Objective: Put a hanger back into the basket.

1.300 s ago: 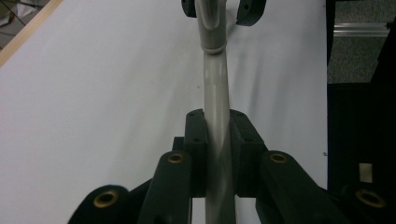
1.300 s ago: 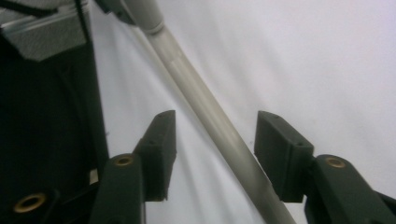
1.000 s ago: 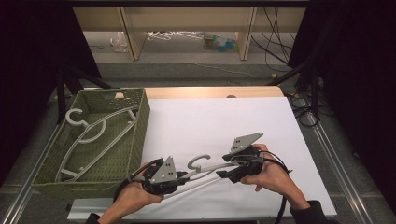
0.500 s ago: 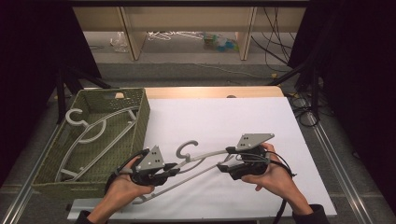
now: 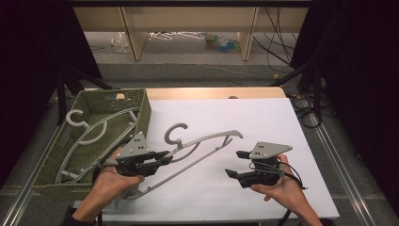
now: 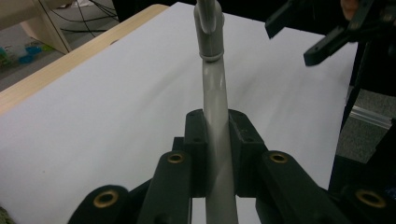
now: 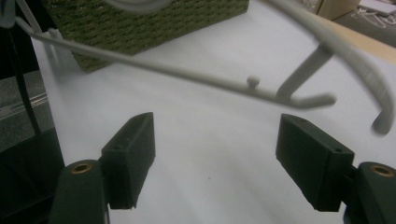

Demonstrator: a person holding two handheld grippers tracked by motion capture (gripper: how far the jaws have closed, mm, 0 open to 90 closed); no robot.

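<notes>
Lifted leftward since a second ago, the grey hanger point(image 5: 202, 146) hangs over the bench point(image 5: 282, 122) toward the basket point(image 5: 56, 155) — left tool point(image 5: 164, 155) clamps its arm; right tool point(image 5: 234, 164), jaws just opening, is empty — released.

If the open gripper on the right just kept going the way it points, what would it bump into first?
Probably the grey hanger: its lower bar crosses just beyond the right gripper, with the green basket farther behind. Depth is hard to judge.

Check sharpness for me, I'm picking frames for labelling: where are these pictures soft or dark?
High view: table evenly lit, surroundings dark. Left gripper view: hanger sharp near the left tool, its far end hazy. Right gripper view: hanger tip blurred.
</notes>
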